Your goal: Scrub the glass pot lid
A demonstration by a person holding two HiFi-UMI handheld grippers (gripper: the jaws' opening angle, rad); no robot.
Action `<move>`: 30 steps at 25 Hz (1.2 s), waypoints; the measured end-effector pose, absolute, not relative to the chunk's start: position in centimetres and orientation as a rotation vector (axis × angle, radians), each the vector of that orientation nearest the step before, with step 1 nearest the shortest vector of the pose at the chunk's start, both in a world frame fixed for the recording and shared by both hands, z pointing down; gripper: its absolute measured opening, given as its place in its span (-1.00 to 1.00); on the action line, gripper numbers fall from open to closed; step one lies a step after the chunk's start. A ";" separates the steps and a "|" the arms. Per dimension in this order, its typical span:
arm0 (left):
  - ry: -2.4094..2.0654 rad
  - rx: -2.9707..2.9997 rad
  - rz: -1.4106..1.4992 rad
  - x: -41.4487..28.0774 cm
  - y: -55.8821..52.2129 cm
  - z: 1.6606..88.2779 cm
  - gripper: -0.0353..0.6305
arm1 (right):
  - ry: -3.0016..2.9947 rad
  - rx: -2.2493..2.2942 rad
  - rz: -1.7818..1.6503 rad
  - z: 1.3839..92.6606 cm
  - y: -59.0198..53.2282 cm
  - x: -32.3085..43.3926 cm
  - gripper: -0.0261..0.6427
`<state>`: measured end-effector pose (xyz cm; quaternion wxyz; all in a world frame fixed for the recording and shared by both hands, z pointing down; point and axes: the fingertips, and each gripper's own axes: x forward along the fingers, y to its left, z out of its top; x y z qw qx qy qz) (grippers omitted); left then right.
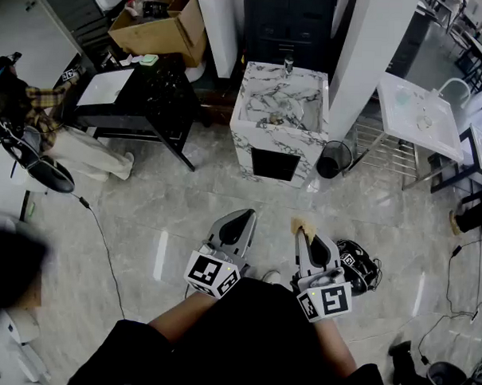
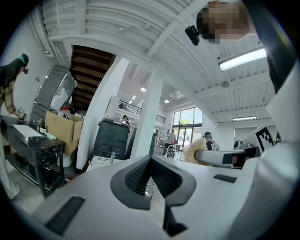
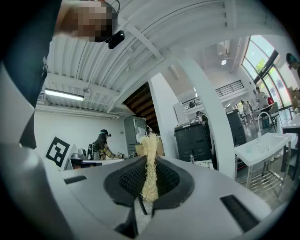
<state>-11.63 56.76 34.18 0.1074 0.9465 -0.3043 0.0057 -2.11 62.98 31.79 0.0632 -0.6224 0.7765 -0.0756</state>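
My right gripper point(image 1: 305, 230) is shut on a pale yellow fibrous scrubber point(image 3: 150, 161), which stands up between its pads and pokes out past the tips point(image 1: 302, 225). Beside it, my left gripper point(image 1: 238, 221) is shut with nothing in it, its pads point(image 2: 140, 176) pressed together. Both are held close to my body above the floor, well short of the marble sink point(image 1: 259, 137). From the left gripper view the scrubber point(image 2: 199, 149) shows at the right. Something small lies in the sink basin point(image 1: 274, 117); I cannot tell whether it is the glass lid.
A black table point(image 1: 141, 96) and a cardboard box point(image 1: 156, 28) stand at the back left, with a person point(image 1: 25, 110) beside them. Right of the sink are a black bin point(image 1: 334, 160), a wire rack and a white table point(image 1: 420, 116). Cables point(image 1: 364, 266) lie on the floor.
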 end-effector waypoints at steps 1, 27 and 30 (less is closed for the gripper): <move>-0.902 2.784 0.014 -11.4 56.9 34.3 -0.85 | 2.347 -1.878 -0.231 31.8 63.1 -1.7 -0.77; -0.962 2.777 0.037 -6.8 51.1 36.6 -0.85 | 2.280 -1.898 -0.300 34.6 59.3 6.3 -0.76; -0.956 2.756 0.028 -6.1 48.0 37.2 -0.85 | 2.289 -1.925 -0.332 35.3 56.7 6.9 -0.76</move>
